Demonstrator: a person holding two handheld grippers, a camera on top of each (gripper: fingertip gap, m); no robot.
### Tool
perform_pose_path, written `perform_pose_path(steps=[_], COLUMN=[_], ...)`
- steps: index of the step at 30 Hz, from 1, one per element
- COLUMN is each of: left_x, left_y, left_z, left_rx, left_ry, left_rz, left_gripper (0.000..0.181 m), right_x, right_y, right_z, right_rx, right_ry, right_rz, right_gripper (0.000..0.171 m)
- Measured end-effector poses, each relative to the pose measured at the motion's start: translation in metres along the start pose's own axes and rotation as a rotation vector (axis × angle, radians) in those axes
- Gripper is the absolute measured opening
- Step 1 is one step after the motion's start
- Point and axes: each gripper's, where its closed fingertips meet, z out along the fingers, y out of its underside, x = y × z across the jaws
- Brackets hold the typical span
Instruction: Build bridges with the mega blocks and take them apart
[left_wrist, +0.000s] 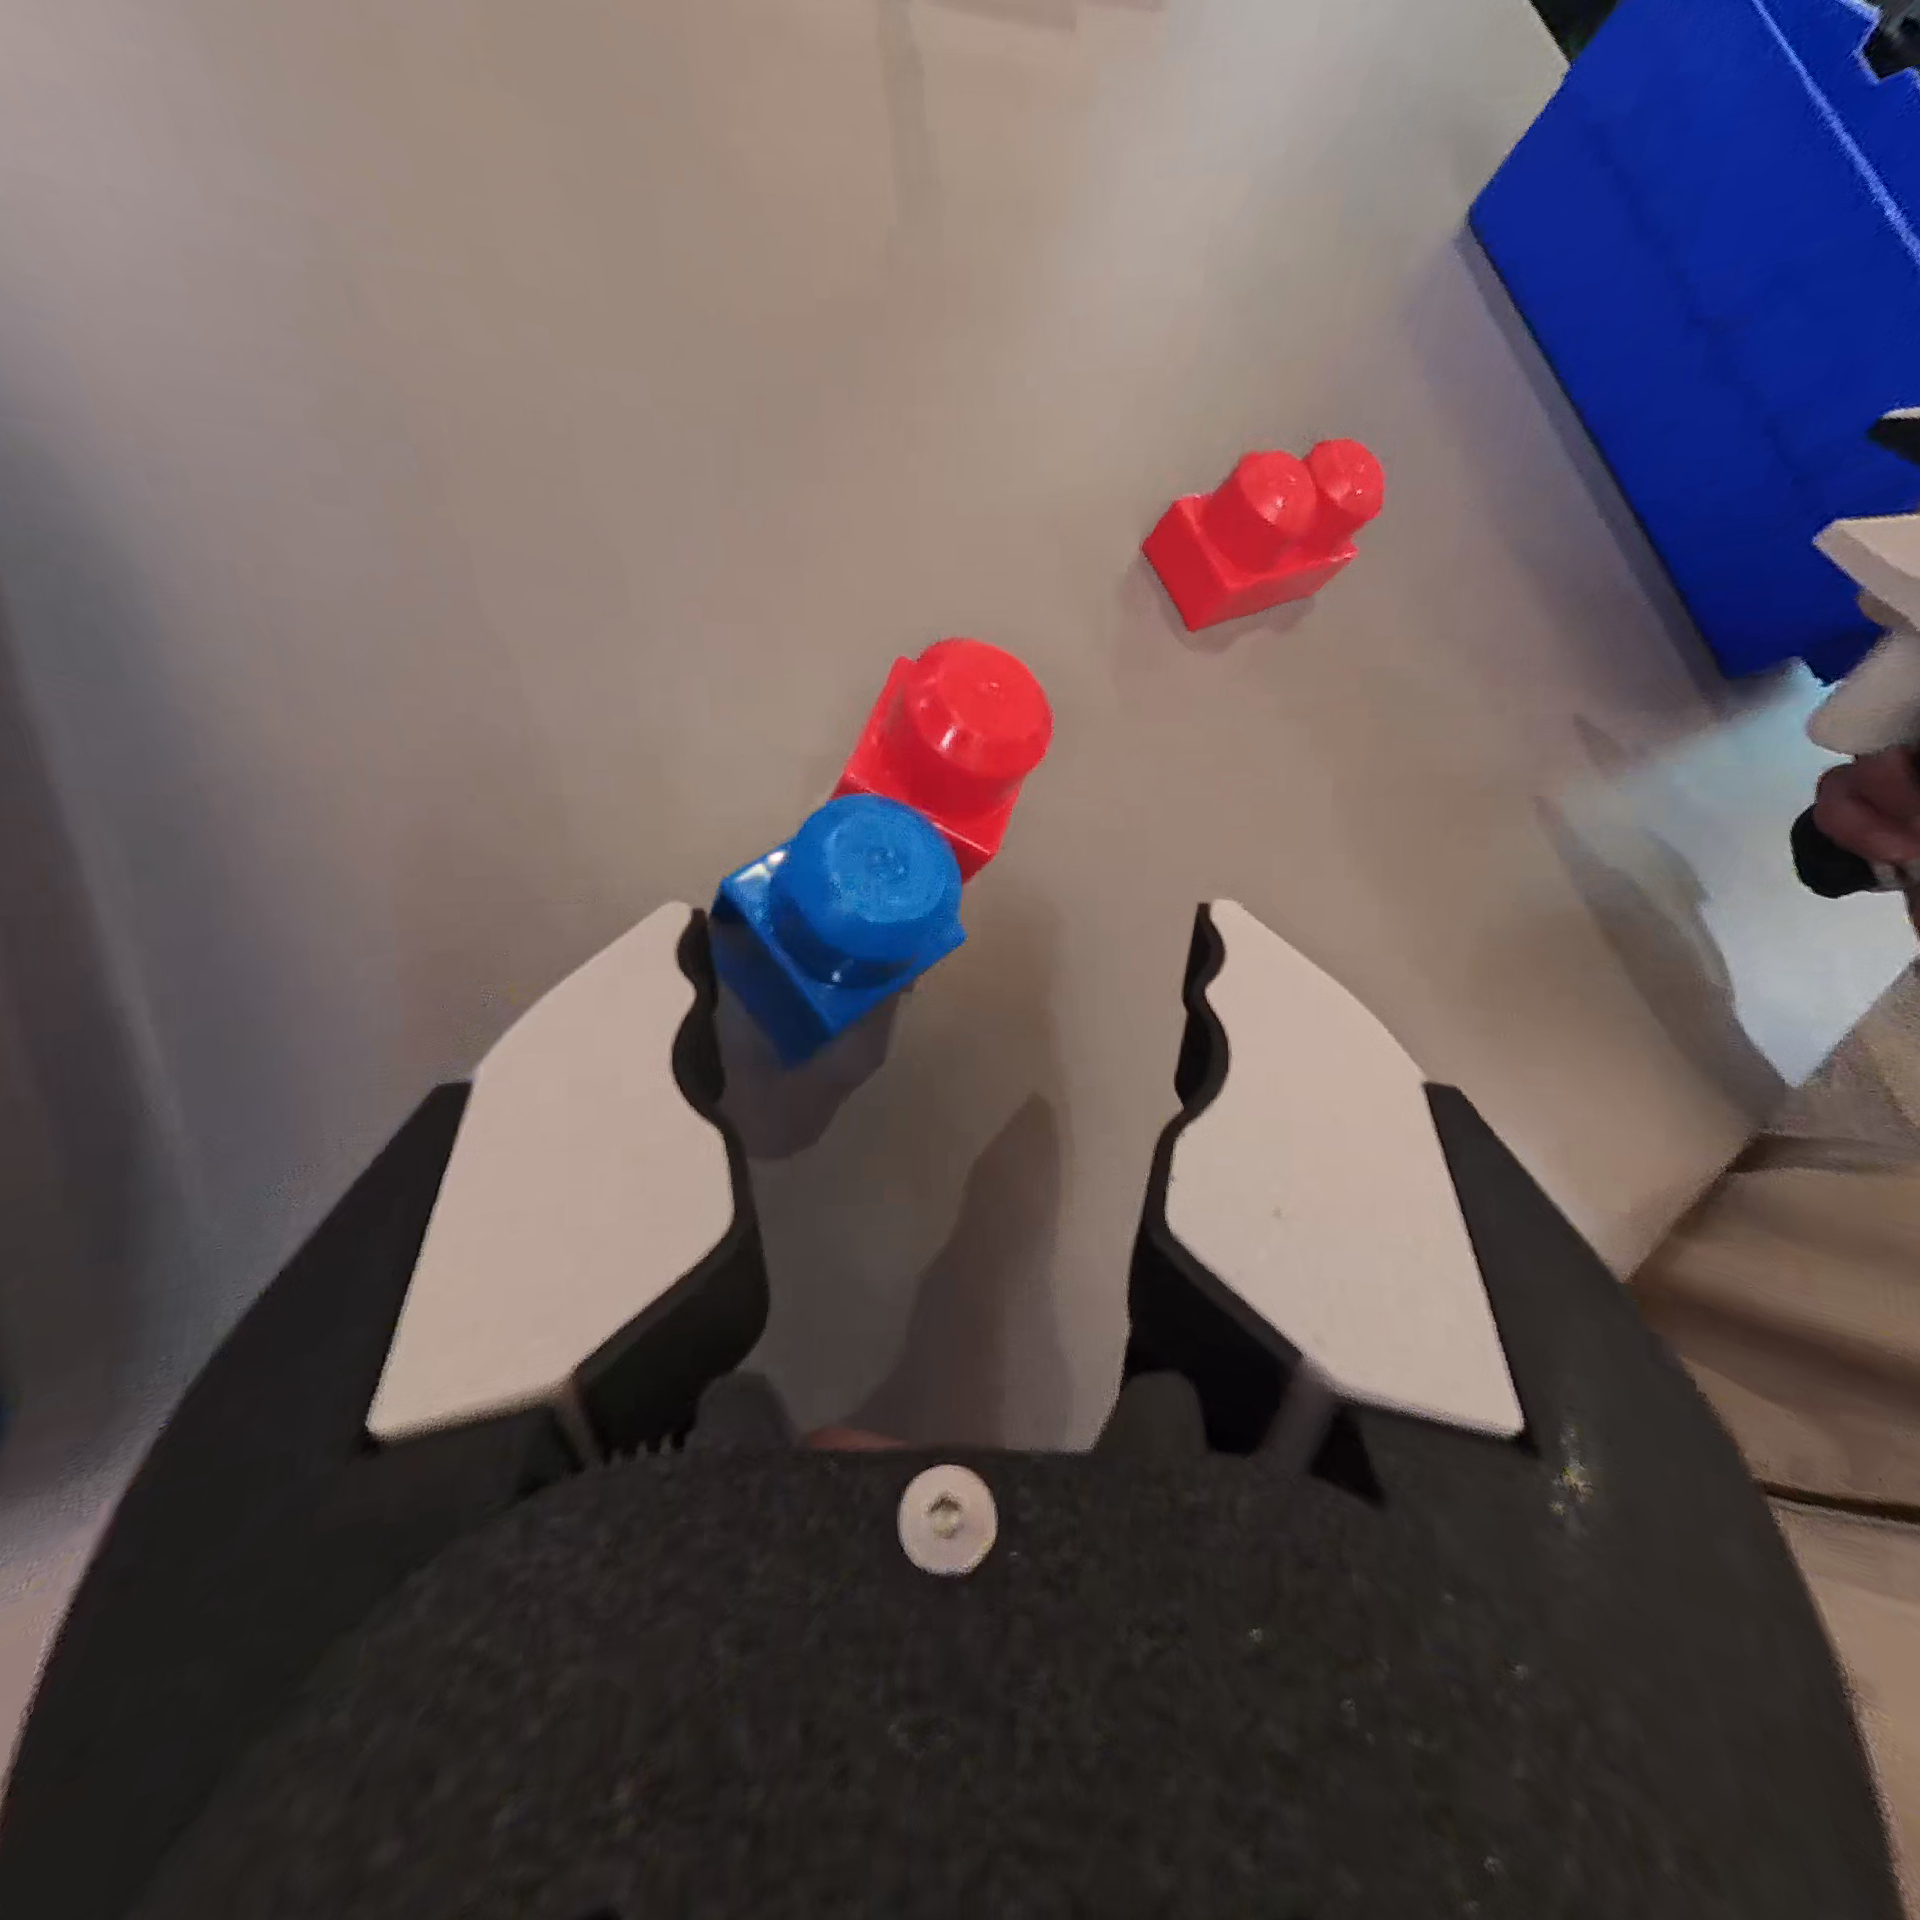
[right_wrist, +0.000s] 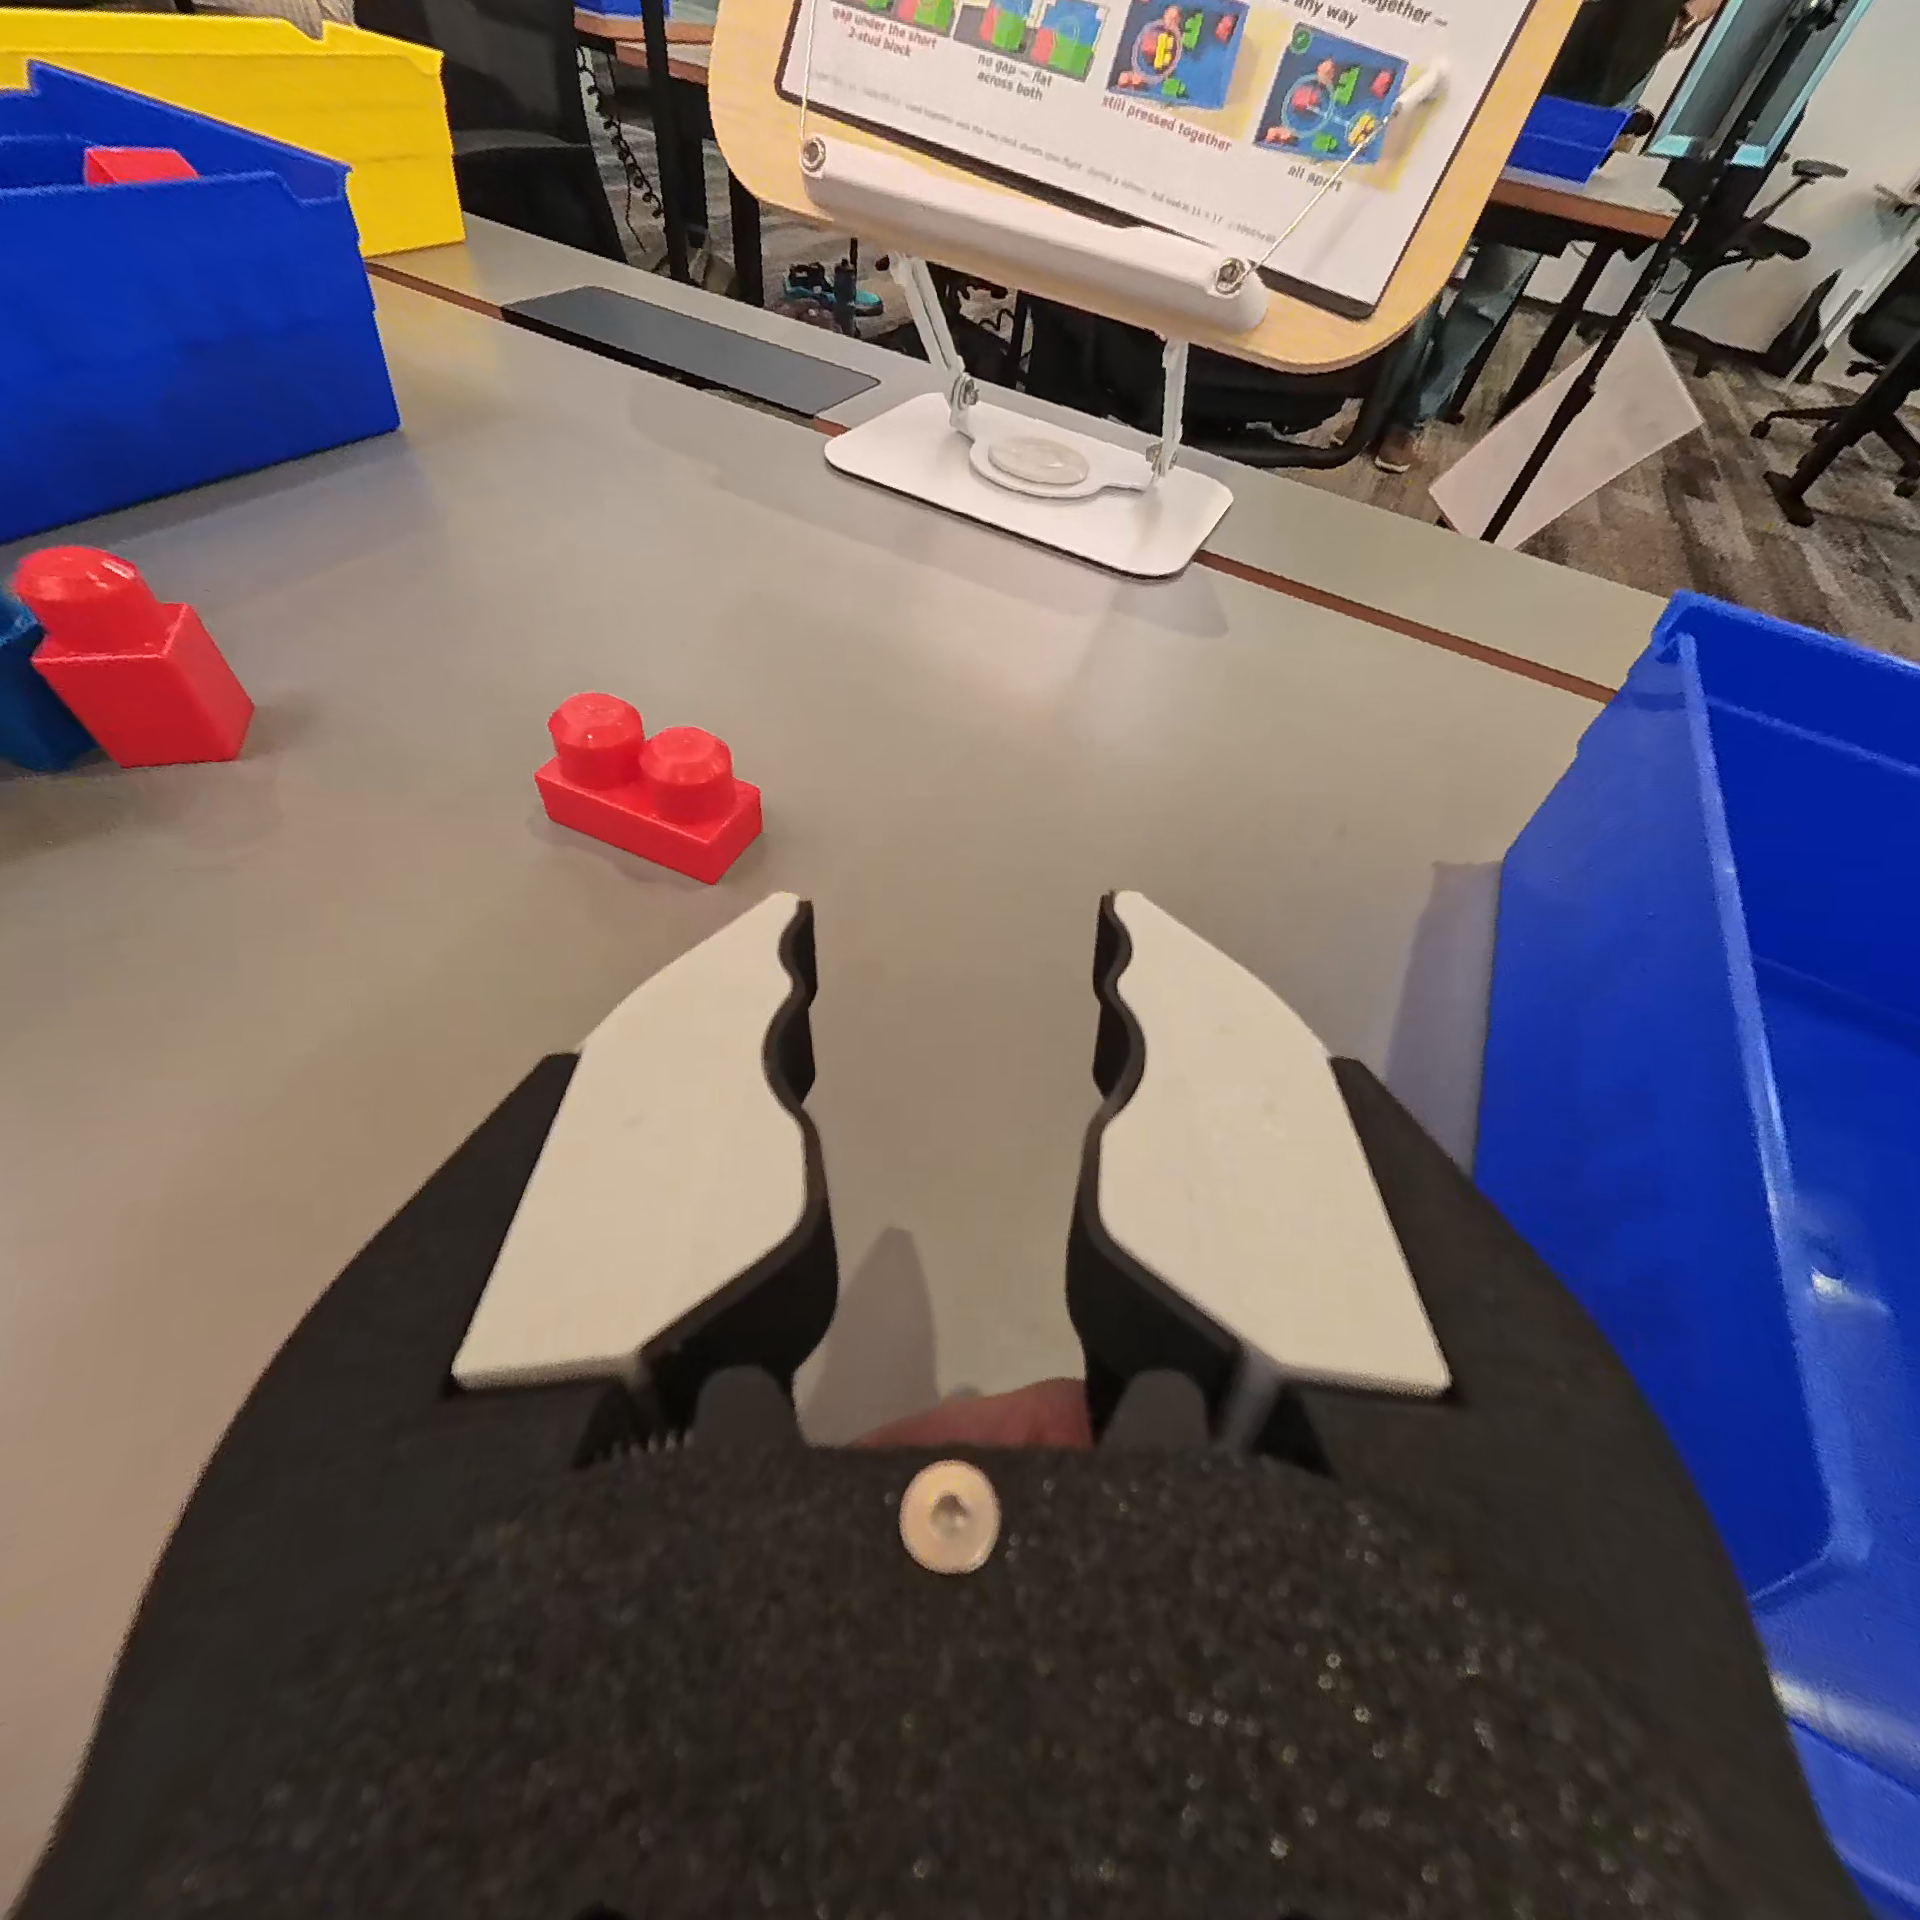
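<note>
A blue one-stud block (left_wrist: 842, 935) and a red one-stud block (left_wrist: 951, 753) stand side by side on the grey table, touching. A flat red two-stud block (left_wrist: 1262, 535) lies apart, farther right. My left gripper (left_wrist: 951, 925) hovers above them, open and empty, its left fingertip beside the blue block. In the right wrist view, the red one-stud block (right_wrist: 130, 670) is at the left edge with the blue block (right_wrist: 26, 691) partly cut off behind it. The two-stud block (right_wrist: 649, 795) lies ahead and left of my right gripper (right_wrist: 956, 914), which is open and empty.
A blue bin (right_wrist: 1704, 1143) sits close at the right of my right gripper. Another blue bin (right_wrist: 177, 312) holding a red block and a yellow bin (right_wrist: 343, 125) stand at the far left. An instruction sheet on a white stand (right_wrist: 1039, 468) is at the table's back edge.
</note>
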Motion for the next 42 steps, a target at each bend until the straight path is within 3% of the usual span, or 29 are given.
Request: perform_pose_path(steps=[10, 37, 42], left_x=[0.013, 0.060, 0.053], left_y=[0.023, 0.004, -0.002], left_z=[-0.005, 0.039, 0.019], left_rx=[-0.025, -0.017, 0.021], left_ry=[-0.023, 0.079, 0.004], left_rz=[-0.039, 0.000, 0.039], left_gripper=[0.083, 0.080, 0.079], right_x=[0.001, 0.005, 0.009], right_y=[0.004, 0.004, 0.006], right_z=[0.002, -0.002, -0.003], right_rx=[-0.013, -0.012, -0.015], right_ry=[-0.004, 0.008, 0.018], right_rz=[0.003, 0.002, 0.009], right_gripper=[0.051, 0.051, 0.051])
